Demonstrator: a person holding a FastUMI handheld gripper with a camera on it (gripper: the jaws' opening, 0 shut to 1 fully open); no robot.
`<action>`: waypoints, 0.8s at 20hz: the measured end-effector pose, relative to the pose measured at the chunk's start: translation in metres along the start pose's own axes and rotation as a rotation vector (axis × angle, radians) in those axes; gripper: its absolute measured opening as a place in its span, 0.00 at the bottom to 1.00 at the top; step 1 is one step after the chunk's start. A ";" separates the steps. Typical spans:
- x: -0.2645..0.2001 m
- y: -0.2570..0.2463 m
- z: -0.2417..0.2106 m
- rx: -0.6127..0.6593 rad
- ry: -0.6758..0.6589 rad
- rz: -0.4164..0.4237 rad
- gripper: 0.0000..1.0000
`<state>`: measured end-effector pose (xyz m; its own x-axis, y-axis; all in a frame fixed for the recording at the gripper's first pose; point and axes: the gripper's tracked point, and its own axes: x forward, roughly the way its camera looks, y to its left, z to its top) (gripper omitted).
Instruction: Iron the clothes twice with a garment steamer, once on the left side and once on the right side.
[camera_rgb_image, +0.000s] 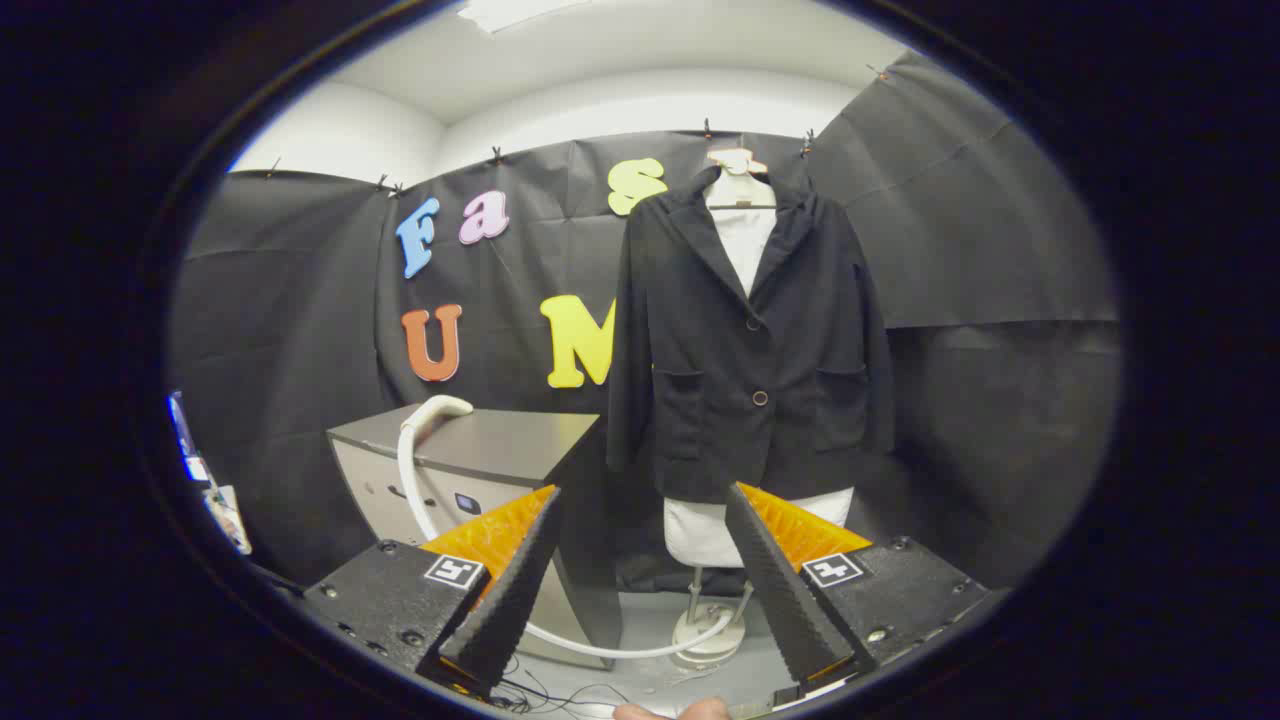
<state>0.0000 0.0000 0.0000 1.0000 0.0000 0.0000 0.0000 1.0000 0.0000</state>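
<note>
Jacket (750, 350) hangs on its mannequin beyond my claw (640, 570), whose fingers gape wide and empty; steamer hose (420, 440) drapes off the cabinet (480, 450).

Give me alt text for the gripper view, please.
The open gripper holds nothing and faces a black jacket hung on a white mannequin beyond its fingers. Left of the jacket, a white hose curves over a grey cabinet.

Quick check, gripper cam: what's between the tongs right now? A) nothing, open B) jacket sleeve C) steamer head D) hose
A: the tongs stand spread apart with nothing pressed between them; the black jacket hangs on its mannequin beyond them, and the white hose curves off the grey cabinet beside the jacket.
</note>
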 end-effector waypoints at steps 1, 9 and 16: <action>0.000 0.002 -0.003 0.027 0.013 -0.003 1.00; 0.009 0.020 0.000 0.048 0.019 -0.044 1.00; 0.024 0.053 0.017 0.007 0.003 -0.057 1.00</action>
<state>0.0244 0.0531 0.0169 0.9984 -0.0573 -0.0030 0.0573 0.9983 0.0070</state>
